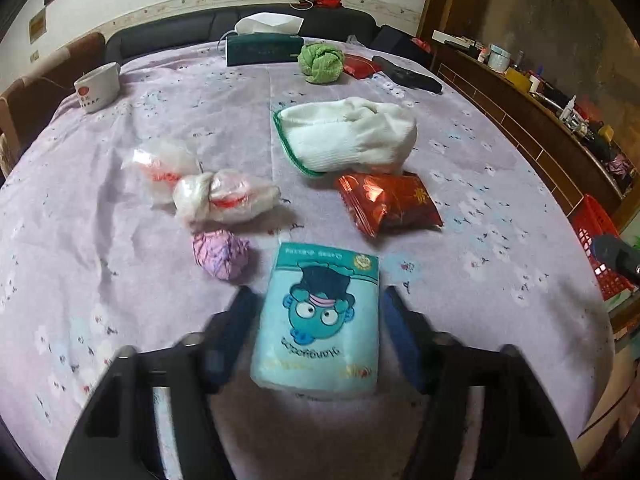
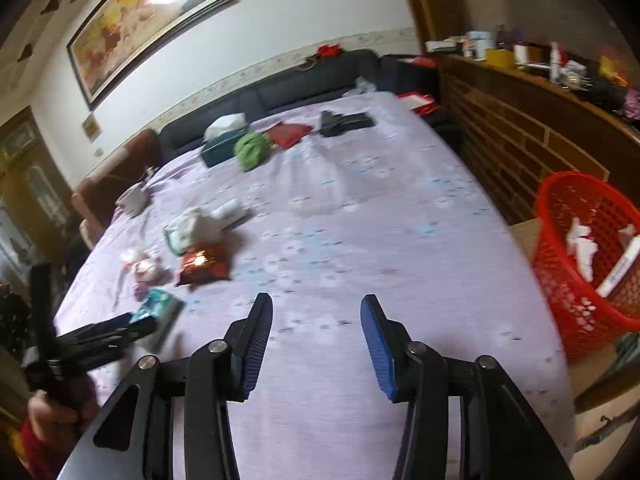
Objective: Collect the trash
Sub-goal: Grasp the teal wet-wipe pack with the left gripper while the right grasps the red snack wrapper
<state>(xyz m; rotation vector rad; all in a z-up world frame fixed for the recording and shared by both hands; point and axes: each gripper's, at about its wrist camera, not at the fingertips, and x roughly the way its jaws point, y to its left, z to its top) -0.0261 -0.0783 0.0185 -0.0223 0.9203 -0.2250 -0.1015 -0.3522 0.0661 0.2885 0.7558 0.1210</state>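
A light-blue tissue pack [image 1: 316, 320] with a cartoon face lies at the near side of the lilac tablecloth [image 1: 500, 208]. My left gripper [image 1: 318, 292] is shut on it, one blue pad against each long edge. The right wrist view shows this left gripper [image 2: 136, 326] and the pack [image 2: 158, 310] at the left. Beyond the pack lie a crumpled pink ball [image 1: 220, 254], knotted white plastic bags [image 1: 216, 196] and a red snack wrapper [image 1: 390, 204]. My right gripper [image 2: 316, 340] is open over bare cloth with nothing between its fingers. A red basket [image 2: 560, 280] holding white scraps stands off the table's right edge.
A white cloth with a green hem [image 1: 348, 136], a green cloth ball [image 1: 320, 62], a tissue box [image 1: 264, 48], a mug [image 1: 98, 86], a red packet [image 1: 360, 66] and a black object [image 1: 408, 74] sit farther back. A cluttered wooden sideboard [image 2: 520, 132] runs along the right.
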